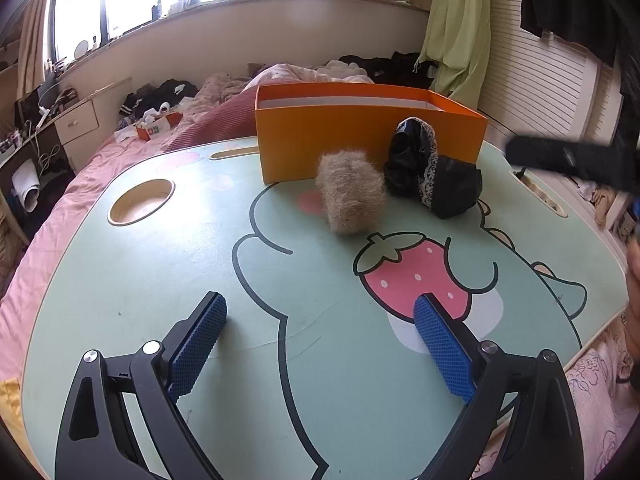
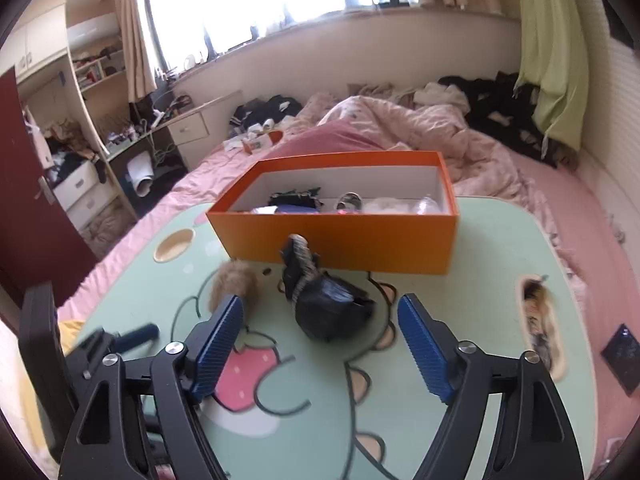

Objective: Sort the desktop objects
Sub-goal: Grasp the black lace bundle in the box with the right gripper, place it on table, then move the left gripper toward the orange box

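An orange box (image 1: 360, 140) stands at the far side of the green cartoon lap table (image 1: 160, 272). In the right wrist view the box (image 2: 340, 240) holds several small items. A fluffy beige ball (image 1: 352, 192) and a black lace-trimmed bundle (image 1: 432, 172) lie in front of it. My left gripper (image 1: 320, 320) is open and empty, low over the table, short of the ball. My right gripper (image 2: 320, 320) is open and empty, above the table, with the black bundle (image 2: 328, 304) between and just beyond its fingers. The beige ball (image 2: 234, 280) sits by its left finger.
The table rests on a pink bed (image 2: 540, 184) with rumpled bedding and clothes. A round cup hole (image 1: 142, 200) is at the table's left, a slot with clutter (image 2: 538, 320) at its right. A desk and drawers (image 2: 132, 152) stand left.
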A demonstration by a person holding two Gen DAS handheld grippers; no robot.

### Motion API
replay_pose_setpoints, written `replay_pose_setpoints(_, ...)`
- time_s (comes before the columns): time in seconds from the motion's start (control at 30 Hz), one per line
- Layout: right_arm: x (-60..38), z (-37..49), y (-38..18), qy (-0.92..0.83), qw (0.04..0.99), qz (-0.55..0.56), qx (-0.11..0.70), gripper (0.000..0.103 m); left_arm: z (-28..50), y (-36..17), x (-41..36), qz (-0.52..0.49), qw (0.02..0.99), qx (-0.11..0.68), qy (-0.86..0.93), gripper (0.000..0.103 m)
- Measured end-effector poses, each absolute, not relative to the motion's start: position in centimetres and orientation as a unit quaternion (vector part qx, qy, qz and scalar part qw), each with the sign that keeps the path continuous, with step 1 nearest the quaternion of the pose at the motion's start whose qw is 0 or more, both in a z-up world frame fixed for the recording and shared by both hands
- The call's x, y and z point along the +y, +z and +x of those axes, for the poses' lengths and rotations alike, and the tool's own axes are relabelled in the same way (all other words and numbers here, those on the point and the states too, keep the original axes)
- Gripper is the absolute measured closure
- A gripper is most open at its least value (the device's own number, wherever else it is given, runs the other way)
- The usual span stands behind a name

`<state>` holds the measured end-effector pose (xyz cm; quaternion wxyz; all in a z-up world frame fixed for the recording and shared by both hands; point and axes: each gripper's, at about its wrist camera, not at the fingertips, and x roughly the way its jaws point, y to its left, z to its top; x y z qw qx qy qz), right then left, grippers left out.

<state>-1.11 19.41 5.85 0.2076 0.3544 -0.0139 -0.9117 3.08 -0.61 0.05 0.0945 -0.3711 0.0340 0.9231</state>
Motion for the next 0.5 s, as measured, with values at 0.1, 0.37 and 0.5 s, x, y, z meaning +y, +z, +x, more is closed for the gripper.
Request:
replay_pose_setpoints(0.1,19.5,0.2,4.4,-0.908,0.188,0.375,0.005,0.021,3.1,0.1,-0.8,-0.371,0.091,0.033,0.924,0.008)
replay_pose_setpoints(0.37,18.3,-0.2,0.3,-0.897,0.137,0.417,0.05,0.0,3.3,0.0,-0.8,-0.371,0.085,0.033,0.924,0.008)
replay_pose_setpoints(0.5,18.5,-0.3,0.4,-0.897,0.138,0.417,0.05,0.0,3.1,0.1,-0.7,-0.373,0.083,0.034,0.924,0.008)
